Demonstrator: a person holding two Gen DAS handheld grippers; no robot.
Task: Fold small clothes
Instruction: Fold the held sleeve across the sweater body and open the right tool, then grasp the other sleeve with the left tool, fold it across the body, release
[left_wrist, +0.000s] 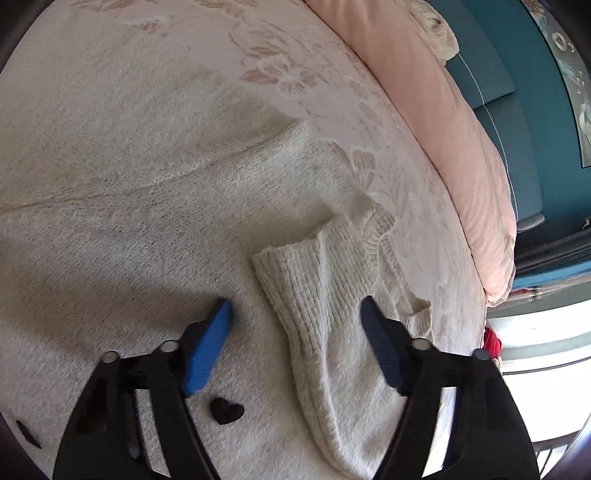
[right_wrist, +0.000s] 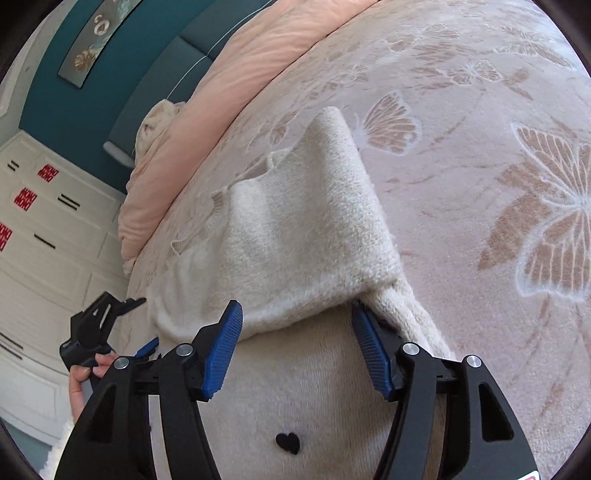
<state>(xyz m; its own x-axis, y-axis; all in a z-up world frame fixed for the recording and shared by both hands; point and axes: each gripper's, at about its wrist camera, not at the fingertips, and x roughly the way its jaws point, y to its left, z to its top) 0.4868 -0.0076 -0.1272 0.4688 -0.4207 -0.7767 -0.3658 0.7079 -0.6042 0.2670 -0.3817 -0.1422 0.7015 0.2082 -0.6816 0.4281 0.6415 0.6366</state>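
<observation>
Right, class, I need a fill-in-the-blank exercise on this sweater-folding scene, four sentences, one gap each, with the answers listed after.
1. The cream sweater lies on a bedspread patterned with flowers and ____.
2. The small black patch on the sweater is shaped like a ____.
3. The pads of the right gripper are coloured ____.
4. The left gripper has its jaws ____, with the ribbed sleeve lying between them.

Missing words: butterflies; heart; blue; open
</observation>
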